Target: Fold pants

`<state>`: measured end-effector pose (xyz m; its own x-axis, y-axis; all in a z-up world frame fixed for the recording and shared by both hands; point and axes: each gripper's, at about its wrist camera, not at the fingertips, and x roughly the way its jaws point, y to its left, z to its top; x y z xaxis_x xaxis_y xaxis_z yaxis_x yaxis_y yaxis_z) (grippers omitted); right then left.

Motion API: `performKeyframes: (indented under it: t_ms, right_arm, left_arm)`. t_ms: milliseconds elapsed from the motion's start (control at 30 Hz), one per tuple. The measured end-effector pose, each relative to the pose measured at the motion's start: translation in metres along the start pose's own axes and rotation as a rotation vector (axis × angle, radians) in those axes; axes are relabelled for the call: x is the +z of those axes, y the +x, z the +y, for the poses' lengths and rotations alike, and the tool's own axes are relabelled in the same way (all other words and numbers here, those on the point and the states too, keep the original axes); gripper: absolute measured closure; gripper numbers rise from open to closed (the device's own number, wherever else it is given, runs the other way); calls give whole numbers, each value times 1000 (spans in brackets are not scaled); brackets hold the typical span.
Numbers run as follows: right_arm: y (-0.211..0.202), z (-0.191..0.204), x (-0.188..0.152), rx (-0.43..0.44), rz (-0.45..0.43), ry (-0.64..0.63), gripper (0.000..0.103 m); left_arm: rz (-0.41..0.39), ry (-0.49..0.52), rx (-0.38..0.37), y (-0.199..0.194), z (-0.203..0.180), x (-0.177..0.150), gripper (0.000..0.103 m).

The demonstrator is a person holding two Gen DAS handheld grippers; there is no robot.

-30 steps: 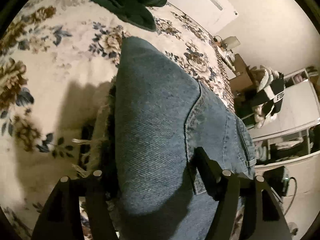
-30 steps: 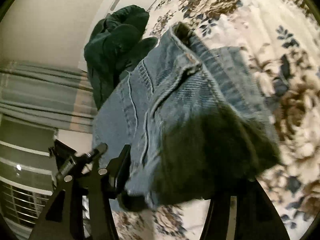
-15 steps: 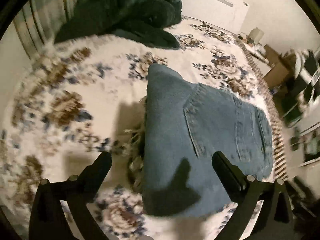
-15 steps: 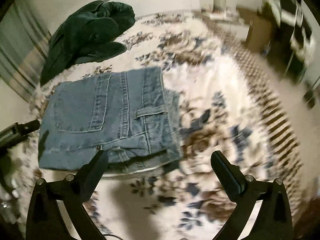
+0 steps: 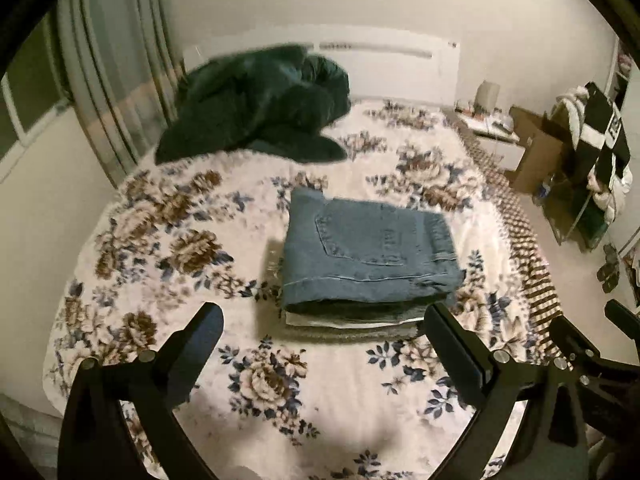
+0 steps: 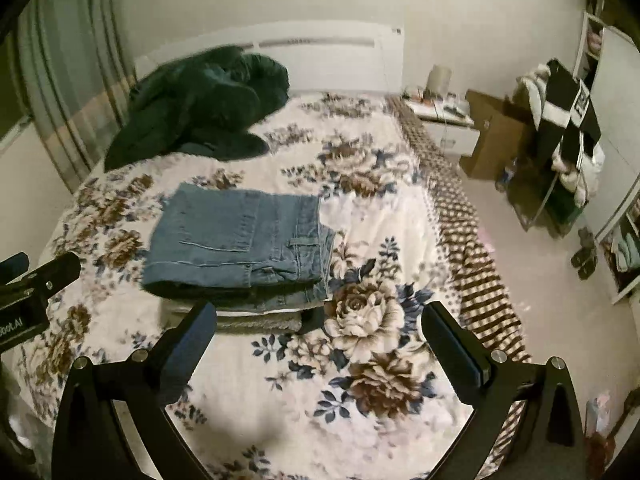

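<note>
Blue denim pants lie folded into a compact rectangle on the floral bedspread, back pocket up. They also show in the right wrist view. My left gripper is open and empty, held above the bed in front of the pants. My right gripper is open and empty, in front of the pants and to their right. The left gripper's body shows at the right wrist view's left edge.
A dark green jacket is heaped near the white headboard. Curtains hang on the left. To the right of the bed are a nightstand, a cardboard box and a chair piled with clothes.
Both grippers let go of the pants and opened, then pulled back and up from the bed. The pants now lie folded flat on the bedspread.
</note>
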<state>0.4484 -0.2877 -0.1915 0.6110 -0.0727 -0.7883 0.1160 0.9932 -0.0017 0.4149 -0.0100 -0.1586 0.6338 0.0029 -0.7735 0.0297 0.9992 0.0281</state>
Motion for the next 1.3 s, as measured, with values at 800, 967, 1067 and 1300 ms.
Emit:
performKeyframes:
  t_ms: [800,967,1067,1300]
  right_arm:
    - [-339,-25,-69,137,-262,-61,0]
    - [-363,-16,-82,115,-272,-58,0]
    - [-371,-11,-87,104,-272,-51,0]
    - [-378,2,-95,94,-261,-47,0]
  left_arm:
    - [-233,-69,67,-263,-12,-66,0]
    - [-245,-64,53,-275,-2,-76,0]
    - [-256,-62,58,-280,1,-83,0]
    - [-220,-59,55,-279,8,-98,0]
